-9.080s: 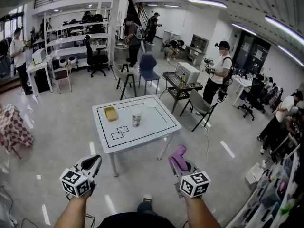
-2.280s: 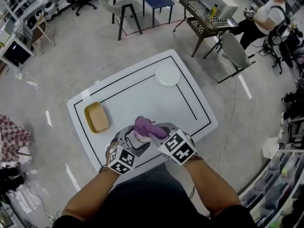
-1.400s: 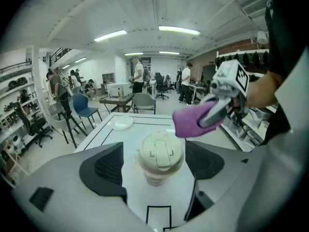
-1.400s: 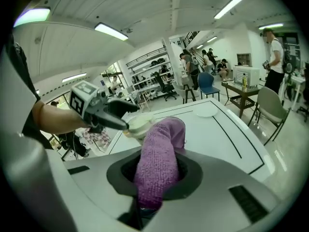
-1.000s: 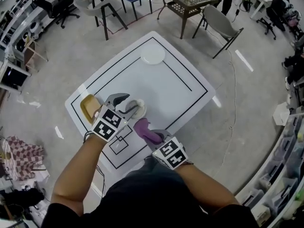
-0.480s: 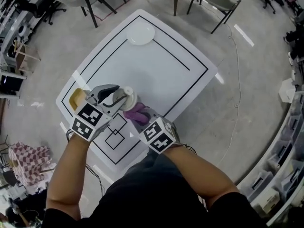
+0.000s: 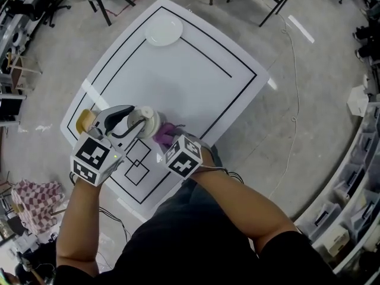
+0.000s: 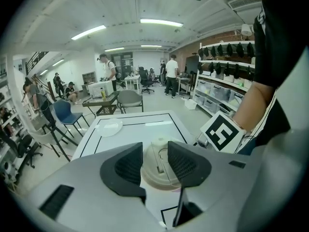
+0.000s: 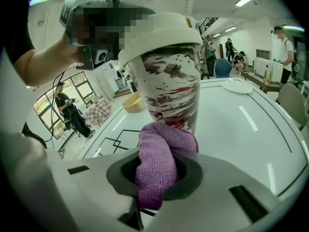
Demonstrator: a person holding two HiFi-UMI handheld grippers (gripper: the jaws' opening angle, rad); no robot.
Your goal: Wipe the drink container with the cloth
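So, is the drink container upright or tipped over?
Upright: the drink container stands vertical with its white lid on top.

Large open-plan lab or workshop hall. Evidence: white work table (image 7: 196, 70) marked with black outlines, standing on bare concrete floor (image 7: 332, 129). In the head view, racks of storage bins (image 7: 350, 209) sit at 4 o'clock. In the left gripper view there are fluorescent ceiling strips (image 8: 161, 22) at 12 o'clock, wall shelving (image 8: 219, 81) at 3 o'clock, and an equipment cart (image 8: 101, 90) at 10 o'clock. Several people (image 8: 171, 76) stand among desks far back.

right gripper's (image 7: 168, 140) cloth (image 7: 163, 133) lowered onto drink container's (image 7: 147, 121) side, left gripper (image 7: 135, 119) fingers (image 7: 117, 111) just closing on lid
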